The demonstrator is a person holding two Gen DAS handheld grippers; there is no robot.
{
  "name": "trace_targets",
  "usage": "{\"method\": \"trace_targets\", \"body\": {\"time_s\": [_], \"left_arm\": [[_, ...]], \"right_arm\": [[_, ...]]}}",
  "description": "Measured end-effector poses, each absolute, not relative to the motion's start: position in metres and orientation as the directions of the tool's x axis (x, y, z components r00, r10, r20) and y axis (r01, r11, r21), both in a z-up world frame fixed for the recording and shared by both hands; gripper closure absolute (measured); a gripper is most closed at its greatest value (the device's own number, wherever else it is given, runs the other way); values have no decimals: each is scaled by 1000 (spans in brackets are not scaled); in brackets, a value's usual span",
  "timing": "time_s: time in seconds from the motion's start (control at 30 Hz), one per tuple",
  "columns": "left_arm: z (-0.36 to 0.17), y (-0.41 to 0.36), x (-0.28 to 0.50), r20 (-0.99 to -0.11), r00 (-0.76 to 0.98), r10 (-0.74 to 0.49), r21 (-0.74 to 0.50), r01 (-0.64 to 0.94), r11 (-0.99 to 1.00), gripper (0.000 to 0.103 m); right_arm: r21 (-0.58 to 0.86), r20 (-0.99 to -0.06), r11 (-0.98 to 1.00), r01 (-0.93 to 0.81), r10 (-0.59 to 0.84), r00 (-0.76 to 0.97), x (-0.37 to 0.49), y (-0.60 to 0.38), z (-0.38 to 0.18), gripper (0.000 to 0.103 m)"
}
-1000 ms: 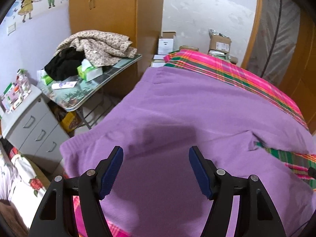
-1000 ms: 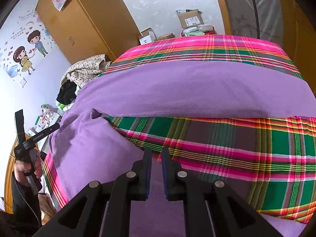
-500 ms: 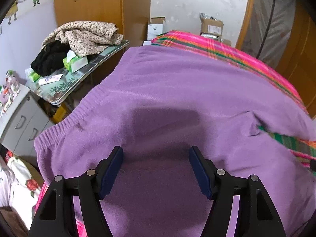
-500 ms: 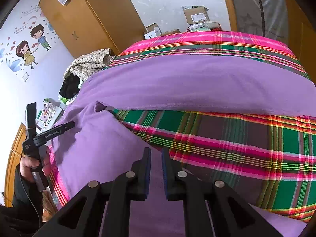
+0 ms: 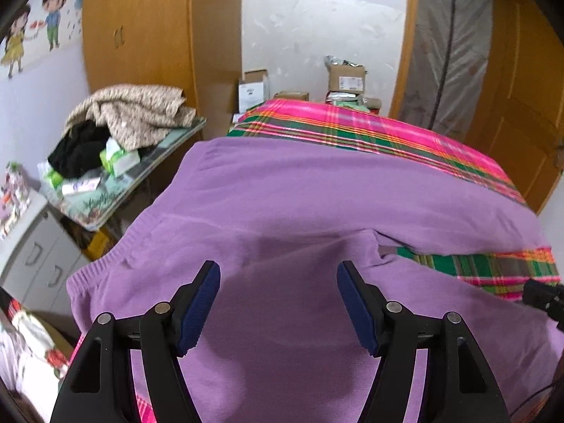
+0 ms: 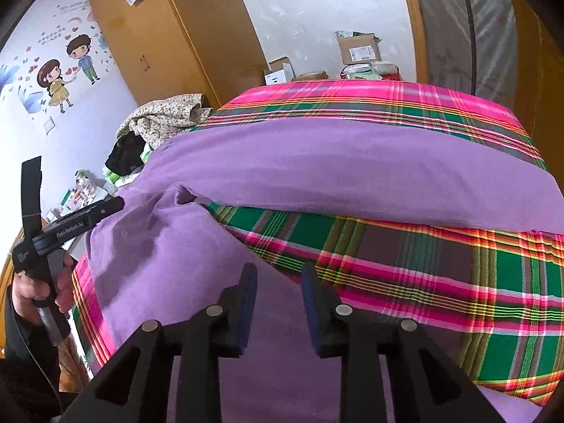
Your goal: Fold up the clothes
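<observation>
- Two claws show, one at the bottom of each view, both above purple trousers (image 5: 282, 211) spread on a bed (image 6: 352, 102) with a pink and green plaid cover.
- The left claw (image 5: 278, 303) is released, its blue pads (image 5: 197, 310) wide apart with only purple cloth seen between them; whether they touch the cloth cannot be told.
- The right claw (image 6: 276, 303) is also released, its pads a narrow gap apart, hovering at the lower middle over the near trouser leg.
- In the right view the trousers fill the middle: one leg runs across the frame, the other comes down toward the lower left, with plaid showing between them.
- A hand (image 6: 38, 289) at the left edge of the right view grips the left claw's handle.
- A table (image 5: 169, 148) with heaped clothes (image 5: 130, 116) stands at the left of the left view.
</observation>
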State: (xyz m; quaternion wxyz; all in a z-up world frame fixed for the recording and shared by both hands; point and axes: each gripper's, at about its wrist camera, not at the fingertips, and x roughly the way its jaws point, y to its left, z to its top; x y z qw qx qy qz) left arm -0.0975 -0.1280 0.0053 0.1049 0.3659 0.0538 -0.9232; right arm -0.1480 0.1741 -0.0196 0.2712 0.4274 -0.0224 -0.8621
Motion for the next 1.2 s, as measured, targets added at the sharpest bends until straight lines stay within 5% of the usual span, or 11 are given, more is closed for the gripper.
{"method": "trace_targets", "body": {"time_s": [0.57,1.2], "left_arm": [[-23,-127,-108,-749,-652,-119,-31,214,-976,33],[45,-156,-117,-661,-733,-159,-13,223,-975,33]], "right_arm": [[263,-797,-856,444,-453,-400,-162,168,-47,76],[131,-683,-804,580,-497,-535,-175,147,40,76]]}}
